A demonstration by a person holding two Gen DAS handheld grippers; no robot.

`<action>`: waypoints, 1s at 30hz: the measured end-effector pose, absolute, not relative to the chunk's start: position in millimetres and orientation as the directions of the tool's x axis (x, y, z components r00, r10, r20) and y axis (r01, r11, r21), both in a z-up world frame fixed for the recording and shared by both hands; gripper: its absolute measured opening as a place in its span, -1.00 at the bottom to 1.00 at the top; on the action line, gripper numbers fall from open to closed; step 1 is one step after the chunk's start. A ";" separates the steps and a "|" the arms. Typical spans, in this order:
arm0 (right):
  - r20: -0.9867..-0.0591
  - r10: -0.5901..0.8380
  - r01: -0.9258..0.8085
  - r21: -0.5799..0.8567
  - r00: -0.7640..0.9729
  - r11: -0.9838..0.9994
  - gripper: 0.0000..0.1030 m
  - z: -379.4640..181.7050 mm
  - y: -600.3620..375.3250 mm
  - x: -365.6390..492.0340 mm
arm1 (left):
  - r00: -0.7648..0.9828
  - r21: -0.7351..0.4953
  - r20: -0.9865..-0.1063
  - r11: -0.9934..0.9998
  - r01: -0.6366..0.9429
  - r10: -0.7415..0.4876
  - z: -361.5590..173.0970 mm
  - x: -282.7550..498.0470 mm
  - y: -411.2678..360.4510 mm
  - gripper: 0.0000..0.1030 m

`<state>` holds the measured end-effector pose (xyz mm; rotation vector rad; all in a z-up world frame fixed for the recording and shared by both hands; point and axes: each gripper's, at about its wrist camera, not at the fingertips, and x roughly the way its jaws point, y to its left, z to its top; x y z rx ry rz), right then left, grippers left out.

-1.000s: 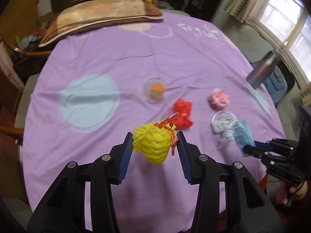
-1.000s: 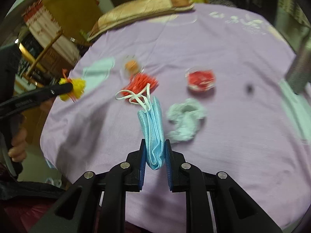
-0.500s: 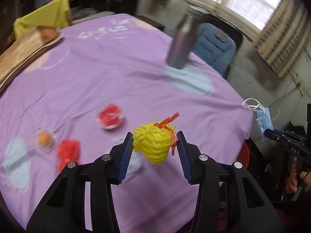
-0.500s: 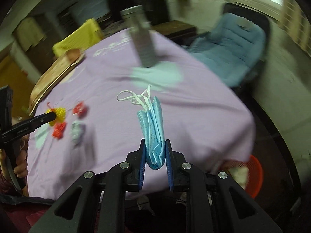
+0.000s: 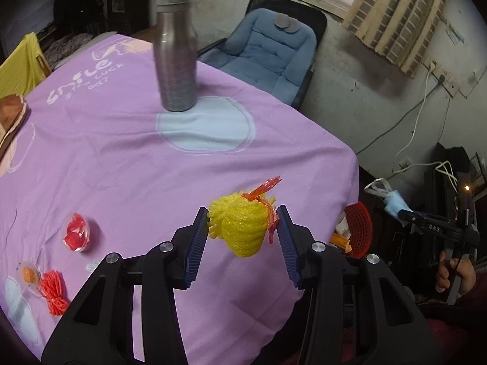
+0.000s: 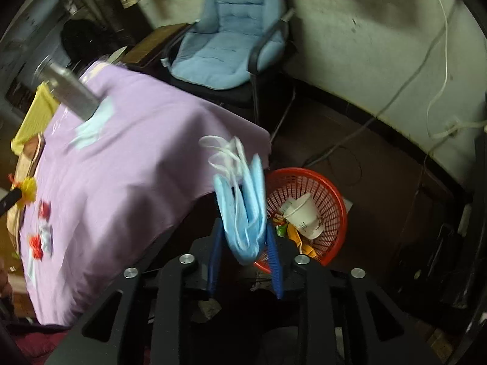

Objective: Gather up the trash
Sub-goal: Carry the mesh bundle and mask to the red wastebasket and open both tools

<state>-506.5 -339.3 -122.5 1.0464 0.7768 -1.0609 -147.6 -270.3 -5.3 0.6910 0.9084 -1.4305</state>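
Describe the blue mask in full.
The mask is a pale blue pleated surgical type, soft fabric by the look, folded lengthwise with its white ear loops bunched at the top. It stands roughly upright, leaning slightly, its lower end between the fingers of the right claw, which look spread. It hangs in the air past the table edge, near the red basket, touching nothing else. Blur hides finer detail.

Your mask point(image 6: 243, 210) is motion-blurred; at three o'clock the tablecloth point(image 5: 182, 164) hides most of the basket point(image 5: 359, 228).
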 end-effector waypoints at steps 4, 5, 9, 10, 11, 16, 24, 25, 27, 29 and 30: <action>-0.880 -0.328 0.938 0.339 0.343 0.071 -0.19 -127.6 -349.4 -524.2 | -0.087 -0.102 -0.864 0.004 0.995 -0.496 -8.0 -171.3 -285.3 -0.13; -0.876 -0.338 0.937 0.343 0.343 0.064 -0.18 -126.3 -351.4 -527.1 | -0.093 -0.099 -0.867 -0.013 0.995 -0.489 -9.1 -178.2 -289.0 -0.13; -0.865 -0.373 0.937 0.347 0.335 0.037 -0.15 -120.3 -358.1 -542.3 | -0.133 -0.095 -0.878 -0.106 0.990 -0.459 -15.5 -215.0 -307.7 -0.13; -0.863 -0.381 0.937 0.349 0.333 0.028 -0.14 -118.8 -357.8 -547.9 | -0.150 -0.098 -0.880 -0.138 0.986 -0.450 -18.0 -227.1 -313.8 -0.13; -0.861 -0.387 0.937 0.349 0.330 0.021 -0.14 -117.7 -357.6 -551.4 | -0.162 -0.100 -0.882 -0.160 0.982 -0.443 -20.0 -235.9 -318.1 -0.13; -0.857 -0.410 0.937 0.350 0.310 -0.022 -0.13 -113.6 -354.9 -574.6 | -0.245 -0.124 -0.886 -0.307 0.944 -0.393 -32.8 -294.8 -345.6 -0.13; -0.855 -0.447 0.933 0.343 0.263 -0.109 -0.12 -110.0 -334.2 -613.0 | -0.354 -0.181 -0.891 -0.491 0.852 -0.285 -59.9 -378.4 -371.5 -0.13; -0.856 -0.450 0.932 0.341 0.255 -0.122 -0.12 -110.5 -331.2 -617.5 | -0.361 -0.184 -0.891 -0.506 0.843 -0.276 -62.3 -385.9 -373.4 -0.05; -0.860 -0.451 0.933 0.333 0.239 -0.140 -0.11 -112.5 -327.1 -624.1 | -0.362 -0.181 -0.896 -0.534 0.826 -0.256 -67.8 -402.1 -378.8 0.02; -0.862 -0.450 0.931 0.330 0.231 -0.155 -0.11 -114.2 -325.1 -629.2 | -0.352 -0.165 -0.901 -0.549 0.820 -0.254 -70.0 -412.9 -382.2 0.26; -0.863 -0.451 0.930 0.330 0.227 -0.163 -0.11 -114.5 -324.1 -631.8 | -0.349 -0.158 -0.900 -0.552 0.819 -0.260 -69.9 -416.4 -383.0 0.37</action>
